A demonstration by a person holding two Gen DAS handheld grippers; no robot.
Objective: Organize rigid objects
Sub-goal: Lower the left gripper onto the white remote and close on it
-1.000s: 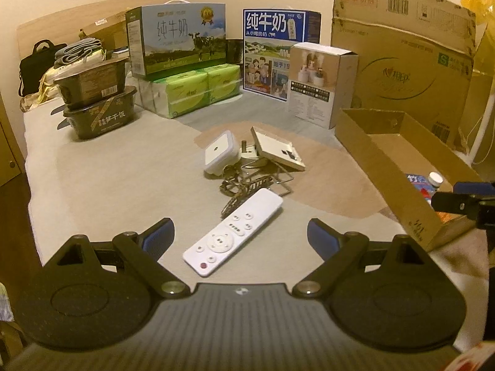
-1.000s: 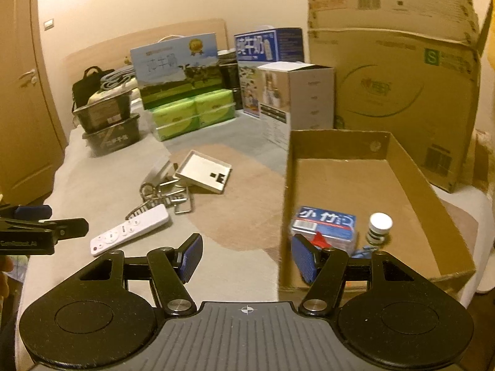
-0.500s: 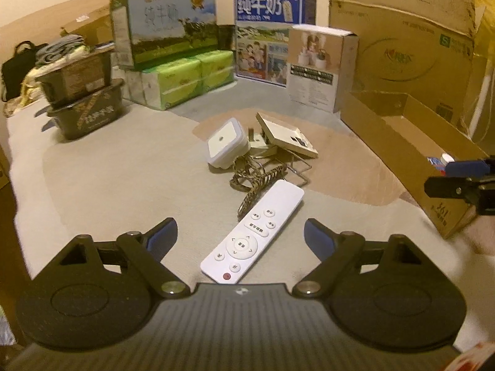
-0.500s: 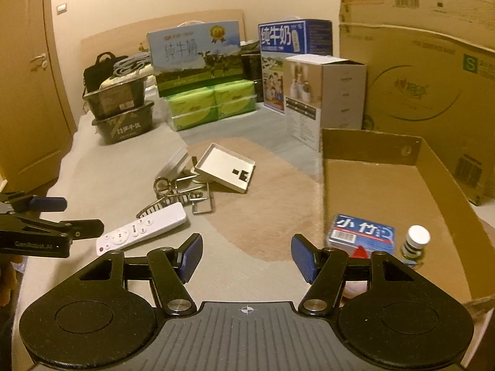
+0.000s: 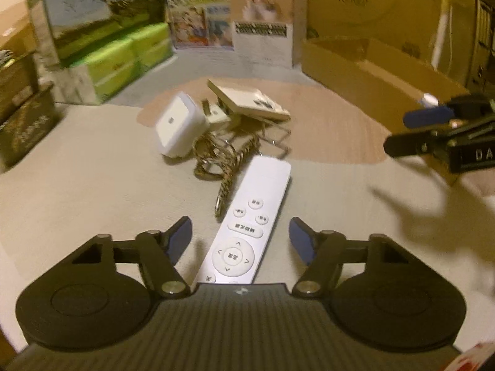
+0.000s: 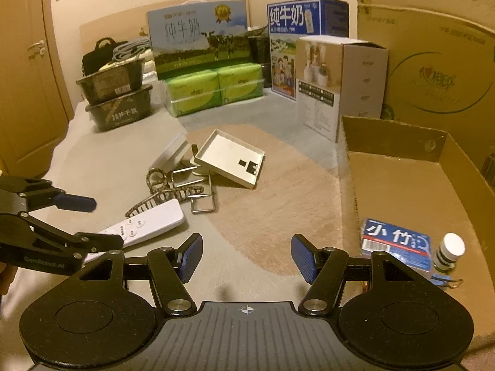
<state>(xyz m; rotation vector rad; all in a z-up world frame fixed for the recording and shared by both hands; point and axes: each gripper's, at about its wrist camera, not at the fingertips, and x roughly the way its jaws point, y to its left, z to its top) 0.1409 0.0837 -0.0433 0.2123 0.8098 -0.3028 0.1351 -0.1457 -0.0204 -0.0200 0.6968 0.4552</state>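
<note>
Two sets of tongs are working here, and it is my left tongs (image 5: 239,236) that are doing the moving: over the last second they have been closing in on the white remote (image 5: 247,225), which was lying well ahead of them and is now sitting lengthwise between the spread fingers, its near end slipping under the rig. Both blue pads are standing wide of it, touching nothing, so I am holding nothing on that side yet. I am reading this as the approach being nearly finished; a squeeze across the remote's narrow width looks like the next call.

My right tongs (image 6: 246,255) are hanging equally wide and empty above the pale bed cover (image 6: 247,281), and their view is now taking in more of the clutter than a second ago.

Just beyond the remote, a patterned hair claw (image 5: 227,167) and some wire clips are lying tangled, near enough that I am expecting to snag them if I rush. Behind those, the white plug adapter (image 5: 178,128) and the beige wall plate (image 5: 250,102) are waiting. Furthest right, the open cardboard box (image 6: 411,191) is already holding a blue packet (image 6: 396,245) and a small white-capped bottle (image 6: 448,252), so the remote is probably heading there.
</note>
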